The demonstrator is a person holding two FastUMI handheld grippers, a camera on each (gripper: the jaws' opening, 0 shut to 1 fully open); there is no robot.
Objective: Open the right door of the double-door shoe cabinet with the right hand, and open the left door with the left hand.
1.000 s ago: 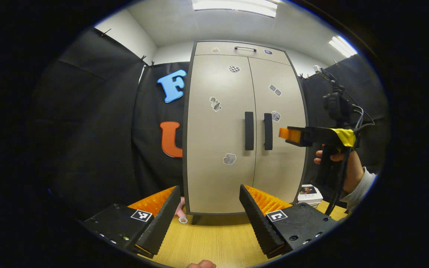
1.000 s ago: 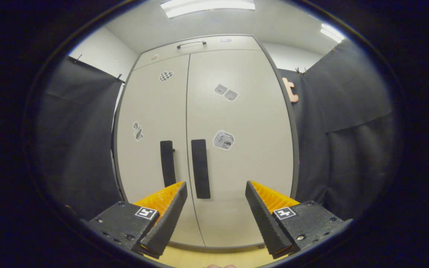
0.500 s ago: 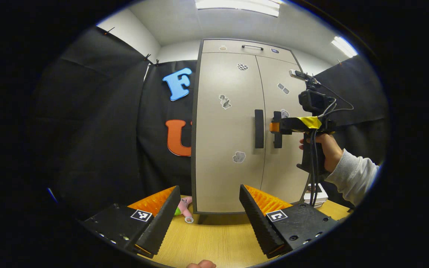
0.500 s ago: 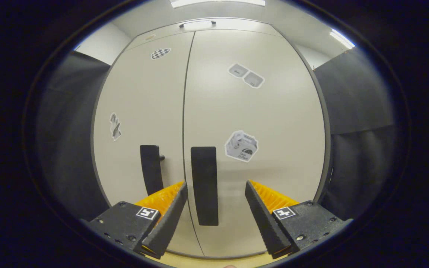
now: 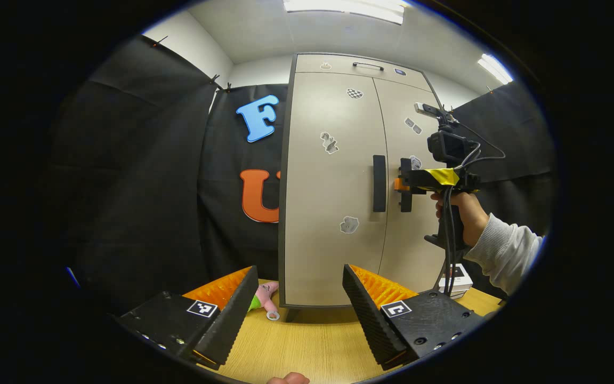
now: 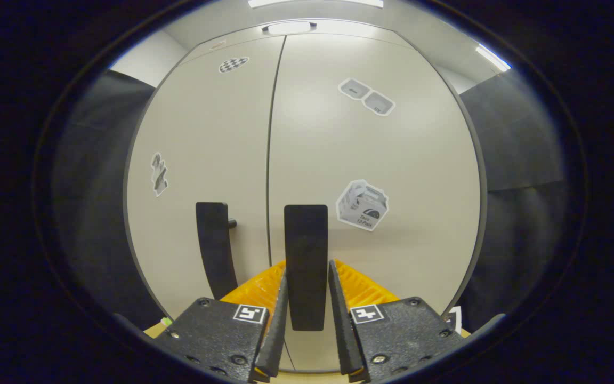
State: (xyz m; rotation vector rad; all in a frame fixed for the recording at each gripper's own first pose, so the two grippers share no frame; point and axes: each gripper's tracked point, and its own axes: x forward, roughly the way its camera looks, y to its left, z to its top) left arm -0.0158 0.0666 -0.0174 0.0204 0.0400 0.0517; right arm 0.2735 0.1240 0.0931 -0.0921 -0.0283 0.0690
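beige double-door shoe cabinet [image 5: 333,213] upright on wooden tabletop [image 5: 307,341], doors closed | right tool [image 6: 307,320] pinching right door's black vertical bar handle [image 6: 306,256] | left tool [image 5: 296,304] spread, well apart | rigid handle, light hinged door: likely swings easily.

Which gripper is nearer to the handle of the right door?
Right. The right gripper has its fingers on both sides of the right door handle. The left gripper hangs open, far back from the cabinet.

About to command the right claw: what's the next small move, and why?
Probably pull the right claw straight back: its fingers look closed on the right door handle, and both doors are shut. The left claw hangs open, away from the left door handle.
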